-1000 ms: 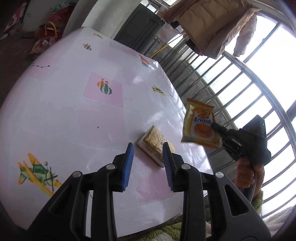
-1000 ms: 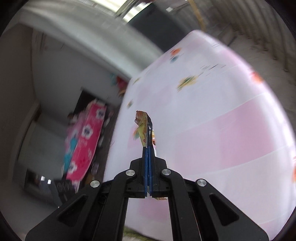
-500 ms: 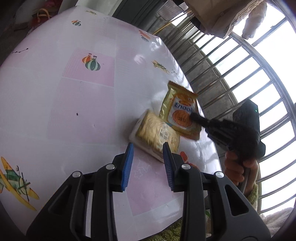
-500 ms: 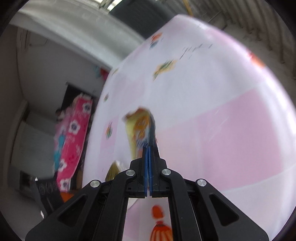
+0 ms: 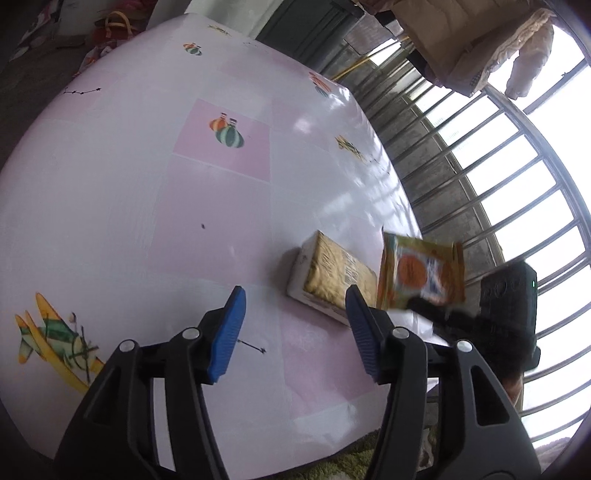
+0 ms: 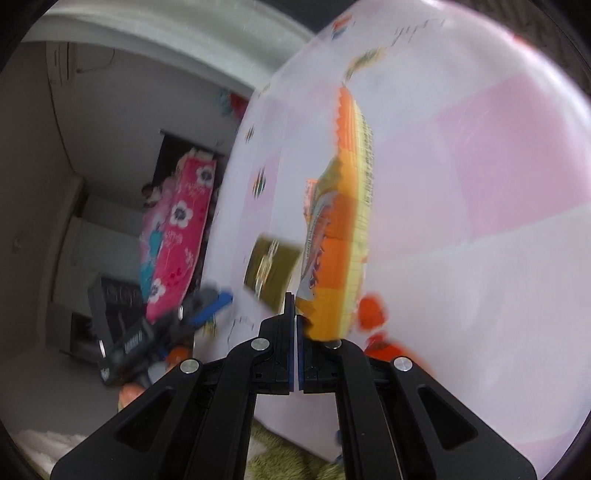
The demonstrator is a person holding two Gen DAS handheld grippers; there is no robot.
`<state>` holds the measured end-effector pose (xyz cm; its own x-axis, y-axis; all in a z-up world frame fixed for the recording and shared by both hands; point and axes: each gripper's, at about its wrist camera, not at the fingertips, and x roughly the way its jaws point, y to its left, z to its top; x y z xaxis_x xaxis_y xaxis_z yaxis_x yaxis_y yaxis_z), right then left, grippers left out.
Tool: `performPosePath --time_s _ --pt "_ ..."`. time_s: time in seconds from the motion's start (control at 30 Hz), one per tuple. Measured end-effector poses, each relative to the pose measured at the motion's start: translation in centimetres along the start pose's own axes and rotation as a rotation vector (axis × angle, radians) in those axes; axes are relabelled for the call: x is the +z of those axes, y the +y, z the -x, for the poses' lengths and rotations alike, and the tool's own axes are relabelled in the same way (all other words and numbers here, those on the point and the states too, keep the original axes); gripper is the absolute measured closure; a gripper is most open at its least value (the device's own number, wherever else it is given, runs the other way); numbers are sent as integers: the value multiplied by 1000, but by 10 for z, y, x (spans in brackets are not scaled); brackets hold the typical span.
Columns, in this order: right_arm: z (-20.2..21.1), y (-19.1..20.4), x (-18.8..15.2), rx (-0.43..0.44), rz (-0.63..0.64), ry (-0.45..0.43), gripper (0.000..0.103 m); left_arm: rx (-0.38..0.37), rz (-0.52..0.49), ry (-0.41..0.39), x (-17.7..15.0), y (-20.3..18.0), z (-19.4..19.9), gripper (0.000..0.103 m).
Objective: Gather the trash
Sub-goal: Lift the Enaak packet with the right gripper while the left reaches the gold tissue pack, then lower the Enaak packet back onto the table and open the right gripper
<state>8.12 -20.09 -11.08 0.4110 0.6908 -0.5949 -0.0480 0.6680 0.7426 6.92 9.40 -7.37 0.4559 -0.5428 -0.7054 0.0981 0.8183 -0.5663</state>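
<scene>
A biscuit pack (image 5: 332,284) with a white end lies on the pink and white table (image 5: 147,184) near its right edge. My left gripper (image 5: 294,291) hovers just short of the pack. Its jaws are opening, and its blue pads (image 5: 227,328) touch nothing. My right gripper (image 6: 295,306) is shut on the corner of an orange snack packet (image 6: 340,221). In the left wrist view the orange packet (image 5: 421,273) hangs just right of the pack, low over the table. The right wrist view shows the biscuit pack (image 6: 271,271) blurred, left of the packet.
Window bars (image 5: 498,184) and hanging clothes (image 5: 472,44) stand beyond the table's right side. A green rug (image 5: 369,454) lies below the near edge. Bags (image 5: 110,29) sit on the floor at the far left. A pink floral cloth (image 6: 181,229) hangs across the room.
My left gripper's jaws have spread wider and it has come down closer to the biscuit pack. The right gripper has lowered the orange packet to beside the pack.
</scene>
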Motion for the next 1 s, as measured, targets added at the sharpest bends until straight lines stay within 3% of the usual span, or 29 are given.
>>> performPosePath --time_s 0.17,0.3,0.4,0.83,0.9,0.97,1.0 --pt "2 -2 28 12 29 -71 102 -46 -44 46 -12 -16 -11 50" --pt "-30 -7 43 29 33 -30 102 -80 -63 76 -13 -23 -24 50" --pt "-58 -3 37 39 28 46 102 -77 -52 65 -6 -21 -29 50" --pt "-47 2 -23 193 -22 190 102 -15 2 -44 24 -1 -15 50" --pt "-36 -2 -24 177 -17 164 102 5 -2 -60 23 -2 -10 44" --pt "-24 -11 -18 166 -30 133 102 47 -18 -76 18 -4 -6 26" --pt "-19 -19 -13 153 -55 121 101 73 -25 -79 15 -4 -6 23"
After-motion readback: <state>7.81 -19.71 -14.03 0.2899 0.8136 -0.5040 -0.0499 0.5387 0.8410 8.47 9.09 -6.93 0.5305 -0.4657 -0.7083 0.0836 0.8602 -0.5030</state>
